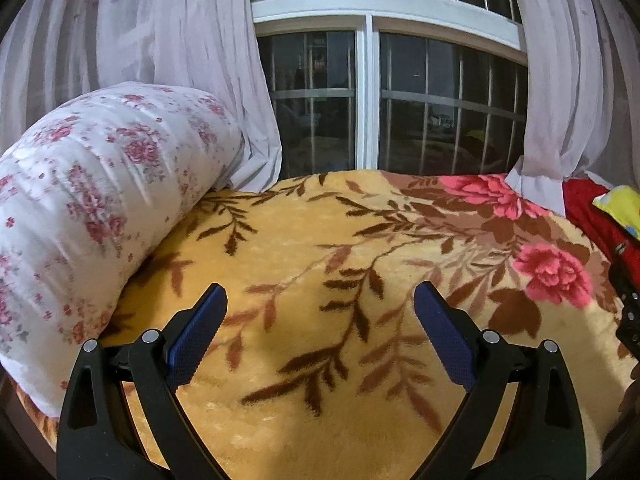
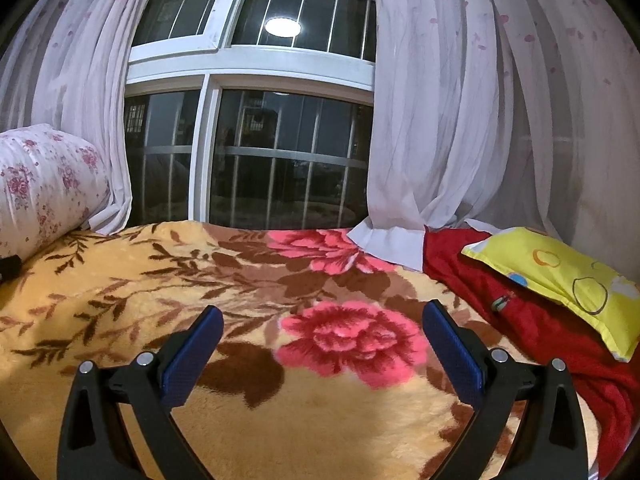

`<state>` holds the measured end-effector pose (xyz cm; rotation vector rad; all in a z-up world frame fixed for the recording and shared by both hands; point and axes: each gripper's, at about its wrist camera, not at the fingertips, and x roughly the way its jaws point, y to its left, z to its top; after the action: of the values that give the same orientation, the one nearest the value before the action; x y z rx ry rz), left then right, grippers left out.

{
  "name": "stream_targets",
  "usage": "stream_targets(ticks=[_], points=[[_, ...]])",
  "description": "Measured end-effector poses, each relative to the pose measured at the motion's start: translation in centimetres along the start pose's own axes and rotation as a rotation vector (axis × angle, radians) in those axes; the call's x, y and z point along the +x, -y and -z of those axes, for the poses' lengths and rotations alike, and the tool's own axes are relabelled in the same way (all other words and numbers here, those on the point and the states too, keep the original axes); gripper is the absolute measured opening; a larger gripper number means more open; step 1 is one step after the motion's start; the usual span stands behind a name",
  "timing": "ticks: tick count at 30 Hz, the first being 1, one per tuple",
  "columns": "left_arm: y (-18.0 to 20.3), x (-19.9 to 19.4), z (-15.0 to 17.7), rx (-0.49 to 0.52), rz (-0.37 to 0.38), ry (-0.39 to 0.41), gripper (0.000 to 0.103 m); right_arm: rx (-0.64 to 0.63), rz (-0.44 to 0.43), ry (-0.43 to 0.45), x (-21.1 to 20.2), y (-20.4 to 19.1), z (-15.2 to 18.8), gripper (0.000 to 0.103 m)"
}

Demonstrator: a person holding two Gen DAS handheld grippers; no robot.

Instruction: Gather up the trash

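- A floral bolster [image 1: 100,208] lies along the left side of the bed [image 1: 320,420], beside the sheer curtain [image 1: 168,40].
- The left gripper [image 1: 320,300] hovers over the yellow leaf-patterned blanket [image 1: 304,240], jaws spread wide, nothing between them.
- The right gripper [image 2: 323,320] hangs over a pink flower in the same blanket, jaws likewise spread and empty.
- At the right edge a red cloth [image 2: 520,320] carries a yellow pillow [image 2: 560,276].
- No trash shows plainly in either view, so which way it lies from either gripper, and its long axis, cannot be told.
- A small dark-and-green object [image 2: 502,301] sits on the red cloth; too small to identify. If it is trash, the right gripper is nearer, with the object ahead and to its right.
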<state>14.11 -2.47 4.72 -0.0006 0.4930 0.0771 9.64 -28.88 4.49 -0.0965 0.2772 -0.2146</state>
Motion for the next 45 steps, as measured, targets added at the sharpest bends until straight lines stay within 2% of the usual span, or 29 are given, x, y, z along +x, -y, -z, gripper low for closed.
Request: stream_targets(ticks=[17,32,45], points=[[-1.1,2.8,-0.6,-0.014,-0.010,-0.003,0.092,-0.055,-0.003,0.038,-0.2,-1.9,-0.4,0.098],[-2.5,2.7,-1.4,-0.039,-0.029,0.048,0.092,-0.095,-0.012,0.040,-0.5,-2.8,-0.2,0.098],[-3.0,2.9,-1.2,-0.044,-0.039,0.039,0.092,-0.092,-0.016,0.039,-0.3,-2.8,-0.2,0.098]])
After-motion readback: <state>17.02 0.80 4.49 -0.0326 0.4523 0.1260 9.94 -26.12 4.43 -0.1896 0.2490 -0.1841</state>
